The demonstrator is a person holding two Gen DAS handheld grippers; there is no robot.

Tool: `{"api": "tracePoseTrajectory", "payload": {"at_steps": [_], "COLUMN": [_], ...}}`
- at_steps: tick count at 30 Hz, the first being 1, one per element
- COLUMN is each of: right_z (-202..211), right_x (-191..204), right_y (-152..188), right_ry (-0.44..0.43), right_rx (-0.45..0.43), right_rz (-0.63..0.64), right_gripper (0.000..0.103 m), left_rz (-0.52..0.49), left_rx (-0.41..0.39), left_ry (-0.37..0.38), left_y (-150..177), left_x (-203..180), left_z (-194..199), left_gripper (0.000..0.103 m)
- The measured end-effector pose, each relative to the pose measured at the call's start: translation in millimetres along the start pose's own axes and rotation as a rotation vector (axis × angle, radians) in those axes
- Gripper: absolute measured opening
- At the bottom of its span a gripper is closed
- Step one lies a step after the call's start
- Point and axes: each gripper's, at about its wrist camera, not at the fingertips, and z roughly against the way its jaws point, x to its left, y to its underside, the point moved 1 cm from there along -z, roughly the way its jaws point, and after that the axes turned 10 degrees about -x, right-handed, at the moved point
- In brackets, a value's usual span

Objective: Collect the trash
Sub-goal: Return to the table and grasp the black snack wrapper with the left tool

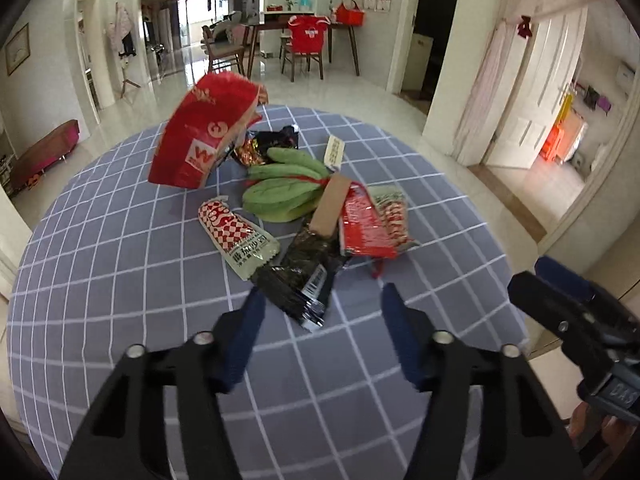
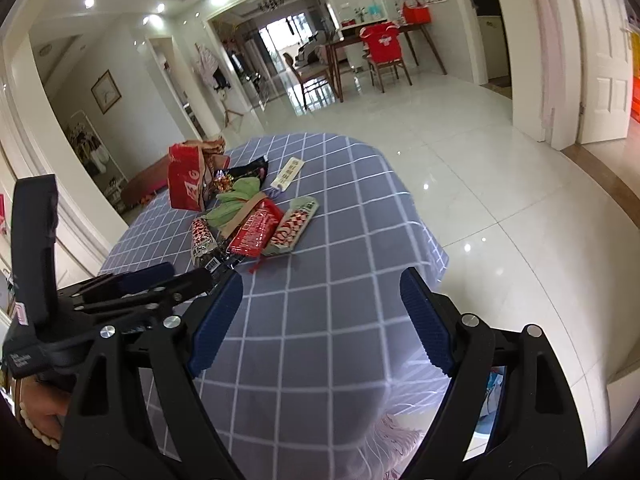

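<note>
A heap of trash lies on the round table with a blue checked cloth: a black wrapper, a red-and-white checked sachet, a red wrapper, green leaf-shaped pieces and a brown card strip. A red paper bag stands upright behind them. My left gripper is open and empty, its fingertips either side of the black wrapper's near end. My right gripper is open and empty, over the table's near right part, short of the heap.
A small cream label lies beyond the heap. The right gripper's body shows at the right of the left wrist view. The table edge drops to a glossy tiled floor. A dining table and chairs stand far behind.
</note>
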Motion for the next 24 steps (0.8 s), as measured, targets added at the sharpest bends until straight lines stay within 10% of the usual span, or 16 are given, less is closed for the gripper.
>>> {"api": "tracePoseTrajectory", "payload": {"at_steps": [12, 24], "right_z": [-56.4, -98.3], "right_x": [11.9, 25.3], "right_y": [-15.7, -18.9], "right_ry": [0.021, 0.088], "right_rx": [0.066, 0.150], "right_rz": [0.027, 0.078], "right_gripper": [0.080, 0.066], "left_rz": [-0.133, 0.145], "left_rx": [0.004, -0.092], "left_ry": [-0.007, -0.101], "left_y": [1.2, 8.3], "left_x": [-1.5, 65.2], "left_z": [-23.5, 27.9], "left_gripper": [0.018, 0.012]}}
